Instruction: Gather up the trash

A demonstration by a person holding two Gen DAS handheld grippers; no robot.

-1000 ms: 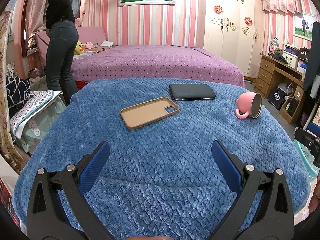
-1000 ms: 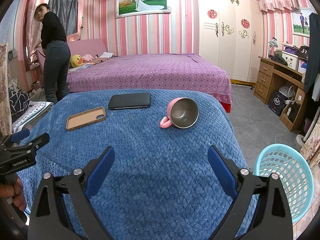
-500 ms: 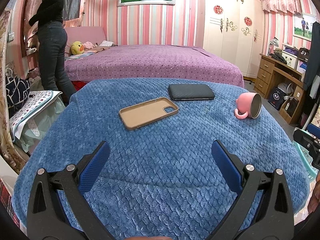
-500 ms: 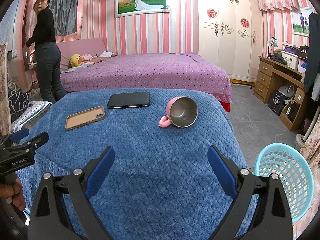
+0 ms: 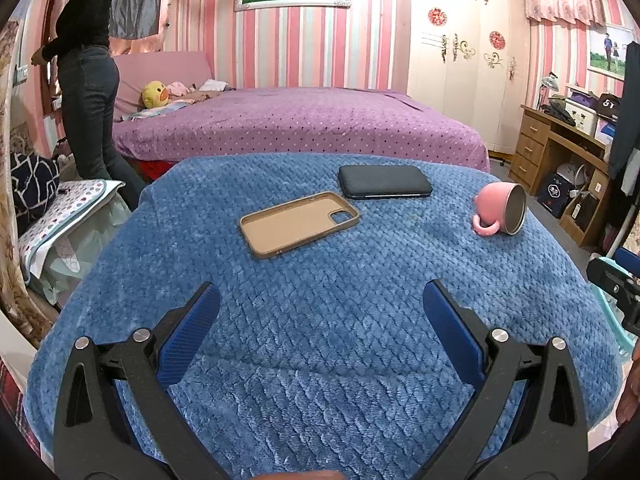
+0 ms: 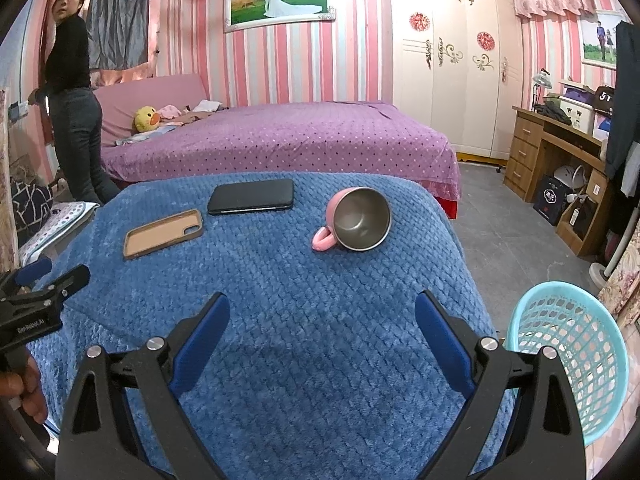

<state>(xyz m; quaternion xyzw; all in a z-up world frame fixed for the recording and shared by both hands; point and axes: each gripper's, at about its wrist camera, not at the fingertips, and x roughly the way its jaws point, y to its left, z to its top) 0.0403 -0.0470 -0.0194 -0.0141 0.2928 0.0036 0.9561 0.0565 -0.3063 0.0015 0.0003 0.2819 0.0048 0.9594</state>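
A tan phone case (image 5: 299, 223) lies open-side up beside a tipped pink mug (image 6: 357, 220), apparently empty.

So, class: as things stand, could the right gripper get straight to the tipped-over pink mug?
Probably yes. The right gripper is open and empty, and only bare blue blanket lies between it and the pink mug, which rests on its side, clear of the black phone.

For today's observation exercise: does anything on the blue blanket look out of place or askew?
Yes. The pink mug with a steel lining lies tipped on its side on the blue quilted blanket, handle down. No spill shows. The tan phone case lies empty, inside up.
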